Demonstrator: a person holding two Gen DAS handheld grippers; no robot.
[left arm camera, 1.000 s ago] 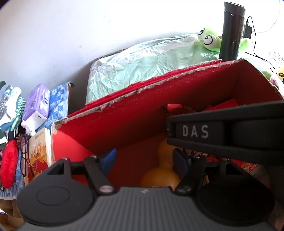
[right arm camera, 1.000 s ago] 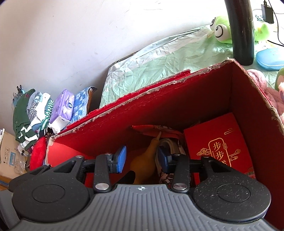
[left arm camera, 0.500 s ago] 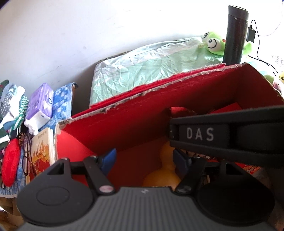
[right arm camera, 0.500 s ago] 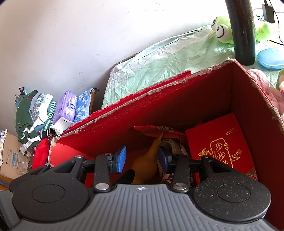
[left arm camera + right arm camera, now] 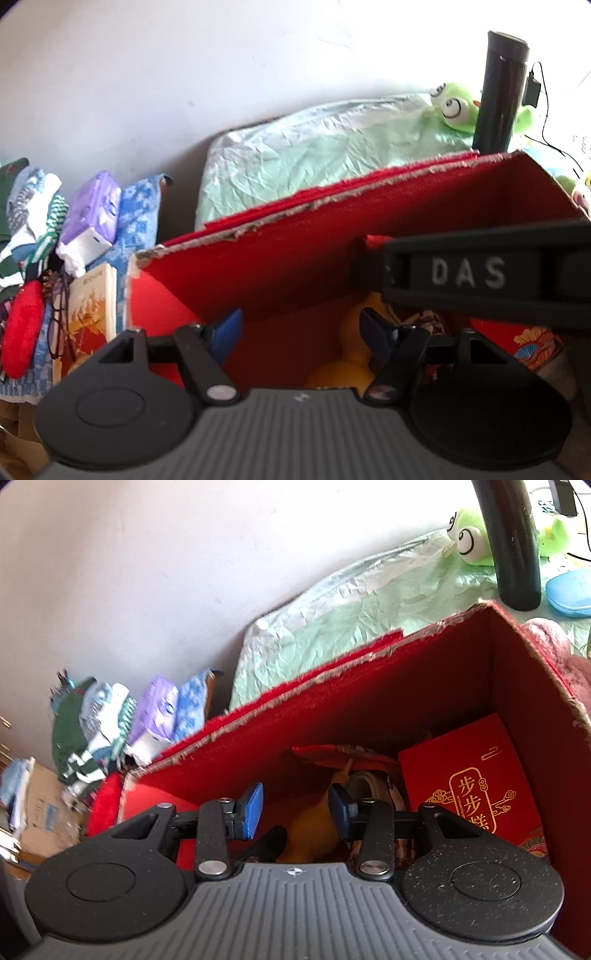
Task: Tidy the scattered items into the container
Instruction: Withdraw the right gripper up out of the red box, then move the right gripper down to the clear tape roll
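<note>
A red cardboard box (image 5: 280,254) (image 5: 417,686) stands open in front of me. Inside lie a yellow gourd-shaped toy (image 5: 354,350) (image 5: 314,827), a red envelope with gold print (image 5: 465,775), a coiled strap (image 5: 373,786) and a red patterned item (image 5: 332,753). My left gripper (image 5: 301,334) is open and empty above the box floor. My right gripper (image 5: 295,810) is open and empty over the yellow toy. The right gripper's black body marked DAS (image 5: 480,273) crosses the left wrist view.
A crumpled pale green sheet (image 5: 317,147) lies behind the box with a green frog plush (image 5: 454,107) and a tall black cylinder (image 5: 498,92). To the left are a purple tissue pack (image 5: 92,218), folded clothes (image 5: 92,731), a book (image 5: 92,314), glasses and a red pouch (image 5: 22,332).
Both grippers have drawn back and up a little from the box. Both stay open and empty.
</note>
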